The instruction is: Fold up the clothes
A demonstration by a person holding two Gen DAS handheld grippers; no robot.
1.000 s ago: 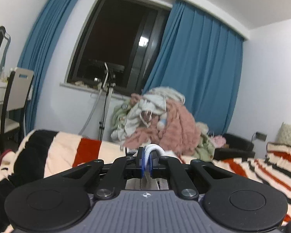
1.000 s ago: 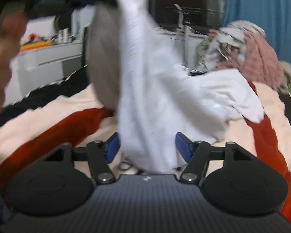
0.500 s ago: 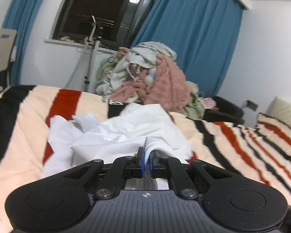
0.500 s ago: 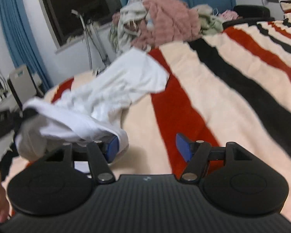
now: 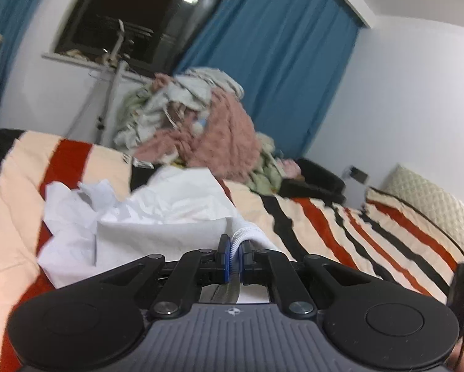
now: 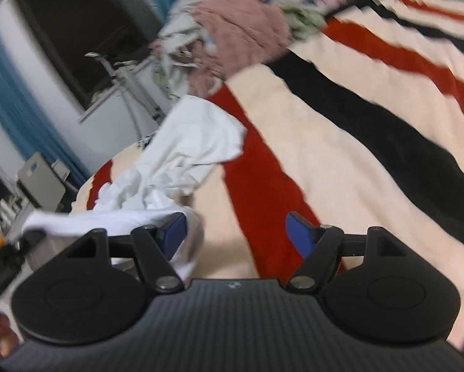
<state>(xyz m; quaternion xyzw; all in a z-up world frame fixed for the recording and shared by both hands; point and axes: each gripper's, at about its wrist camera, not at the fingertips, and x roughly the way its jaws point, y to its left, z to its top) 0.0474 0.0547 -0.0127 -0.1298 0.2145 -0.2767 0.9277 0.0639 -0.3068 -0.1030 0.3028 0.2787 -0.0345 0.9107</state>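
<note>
A crumpled white garment [image 5: 145, 217] lies on the striped blanket [image 5: 340, 226]. My left gripper [image 5: 235, 254] is shut on a ribbed white edge of the white garment [image 6: 182, 155], which spreads away ahead of it. In the right wrist view the same garment stretches from the far left toward me, and a fold of it drapes over the left finger. My right gripper [image 6: 236, 232] has its jaws opening wide, with only bare blanket [image 6: 340, 142] between them.
A tall heap of pink and pale clothes [image 5: 201, 133] sits at the far end of the bed below the window. A metal stand [image 5: 111, 93] rises beside it. Blue curtains [image 5: 278, 62] hang behind. A quilted pillow [image 5: 433, 204] and a dark chair [image 5: 318, 179] are at right.
The left gripper tipped down, bringing the garment into its view. The right gripper rolled and swung right off the hanging garment, and its jaws widened; the cloth now lies on the bed.
</note>
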